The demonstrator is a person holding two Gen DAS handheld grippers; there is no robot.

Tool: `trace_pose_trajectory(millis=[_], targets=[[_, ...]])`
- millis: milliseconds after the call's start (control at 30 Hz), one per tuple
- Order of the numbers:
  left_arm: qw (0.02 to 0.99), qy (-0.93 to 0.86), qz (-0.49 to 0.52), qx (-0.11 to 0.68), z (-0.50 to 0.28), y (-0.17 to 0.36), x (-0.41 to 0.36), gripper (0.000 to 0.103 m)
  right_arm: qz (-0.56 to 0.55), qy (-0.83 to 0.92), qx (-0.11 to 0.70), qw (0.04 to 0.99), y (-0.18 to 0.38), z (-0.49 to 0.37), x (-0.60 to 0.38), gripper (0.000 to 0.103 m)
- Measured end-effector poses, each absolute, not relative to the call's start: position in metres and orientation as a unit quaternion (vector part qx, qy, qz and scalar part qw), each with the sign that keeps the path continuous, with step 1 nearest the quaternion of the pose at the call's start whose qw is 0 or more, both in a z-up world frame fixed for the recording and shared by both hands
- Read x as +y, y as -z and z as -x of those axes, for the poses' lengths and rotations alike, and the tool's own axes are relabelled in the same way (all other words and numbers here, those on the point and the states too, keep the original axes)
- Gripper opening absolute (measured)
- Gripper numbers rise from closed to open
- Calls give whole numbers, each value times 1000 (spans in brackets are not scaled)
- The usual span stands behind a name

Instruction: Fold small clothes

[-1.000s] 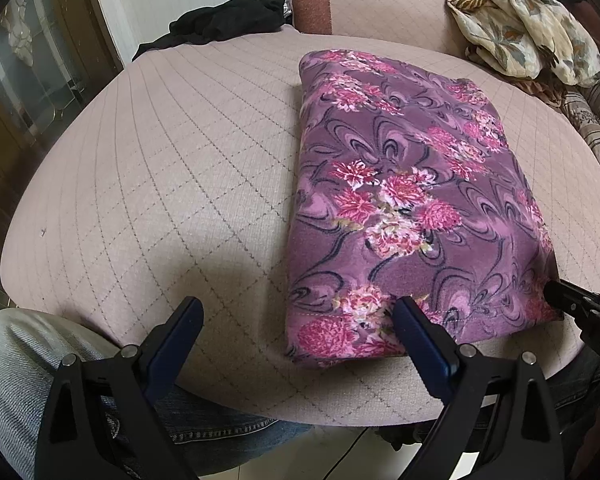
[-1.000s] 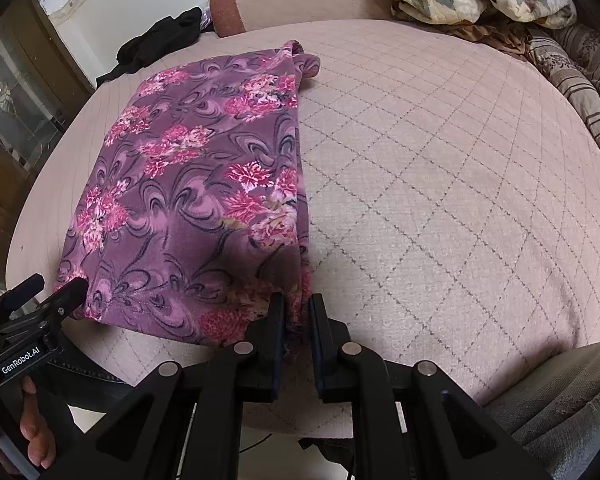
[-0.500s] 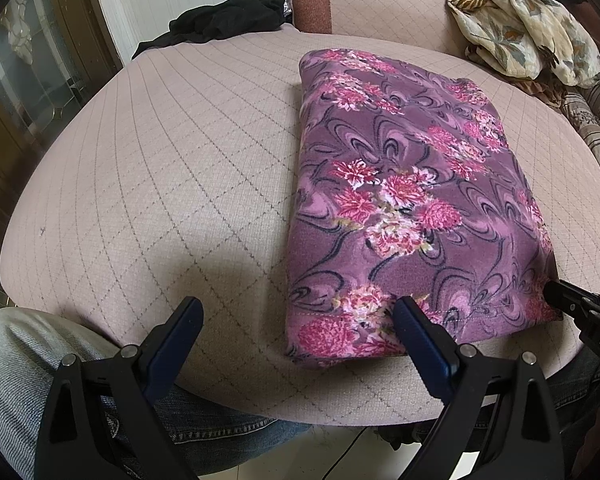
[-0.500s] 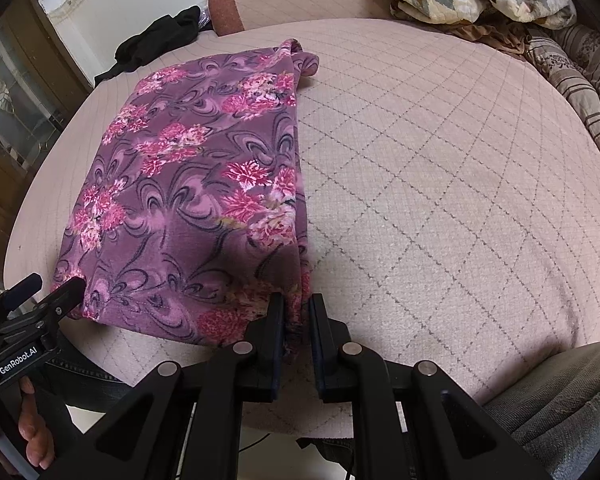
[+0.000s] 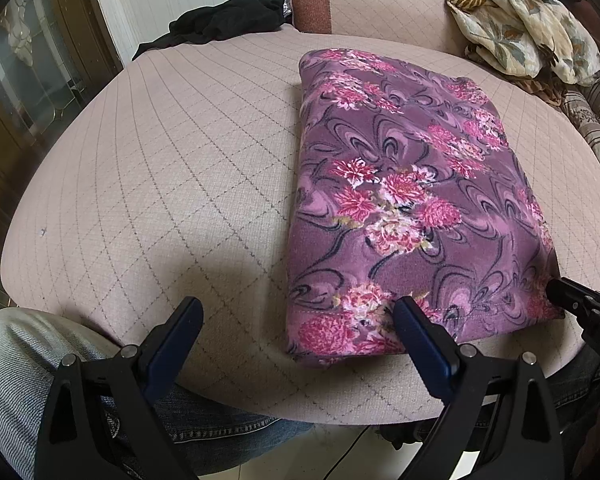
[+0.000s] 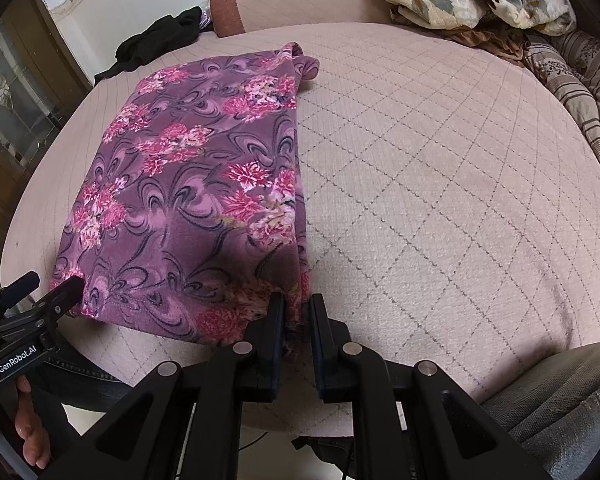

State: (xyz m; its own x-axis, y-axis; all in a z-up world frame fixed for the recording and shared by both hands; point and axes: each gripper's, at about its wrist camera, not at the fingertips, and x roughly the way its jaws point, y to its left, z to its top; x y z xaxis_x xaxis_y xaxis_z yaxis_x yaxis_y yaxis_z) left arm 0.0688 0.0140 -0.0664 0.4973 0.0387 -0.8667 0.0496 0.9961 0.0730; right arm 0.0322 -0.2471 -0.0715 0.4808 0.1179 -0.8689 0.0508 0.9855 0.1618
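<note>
Your purple floral garment [image 5: 412, 200] already lies as a neat, flat rectangle on the quilted pink cushion [image 5: 160, 168], so at least one fold looks done; I'd judge one more fold, near edge carried to far edge, is what remains, and that you're about halfway.

Your right claw [image 6: 296, 312] is pressed together on the garment's near right corner, with cloth bunched between its fingers (a firm pinch, as far as the right wrist view shows). Your left claw [image 5: 296, 320] stands spread wide at the near left corner: its right finger [image 5: 416, 332] sits over the near hem, its left finger [image 5: 180, 332] over bare cushion, and the corner lies between them, not yet gripped. You'd need to close on that corner before lifting.

The garment runs from the cushion's near edge toward the far side, left of centre in the right wrist view. A black garment [image 5: 224, 24] lies at the far left, well apart, and a leaf-print blanket [image 5: 528, 28] is heaped far right.
</note>
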Motion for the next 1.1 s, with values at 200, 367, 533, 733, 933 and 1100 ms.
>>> trace_pose_trajectory(millis=[200, 367, 533, 733, 933, 1100], targets=[[864, 3, -45, 501, -69, 66, 14, 96, -81, -19, 509, 857, 71, -32, -247, 11], [862, 6, -44, 504, -69, 65, 15, 96, -86, -16, 510, 856, 69, -32, -250, 11], [858, 13, -37, 512, -68, 61, 20, 96, -109, -25, 517, 849, 69, -34, -259, 11], [863, 46, 40, 502, -86, 25, 47, 96, -187, -81, 493, 846, 43, -41, -279, 37], [849, 71, 66, 519, -158, 7, 43, 96, -231, -146, 502, 821, 32, -119, -277, 42], [836, 81, 93, 534, -240, 21, 28, 96, -226, -142, 496, 826, 26, -200, -273, 48]])
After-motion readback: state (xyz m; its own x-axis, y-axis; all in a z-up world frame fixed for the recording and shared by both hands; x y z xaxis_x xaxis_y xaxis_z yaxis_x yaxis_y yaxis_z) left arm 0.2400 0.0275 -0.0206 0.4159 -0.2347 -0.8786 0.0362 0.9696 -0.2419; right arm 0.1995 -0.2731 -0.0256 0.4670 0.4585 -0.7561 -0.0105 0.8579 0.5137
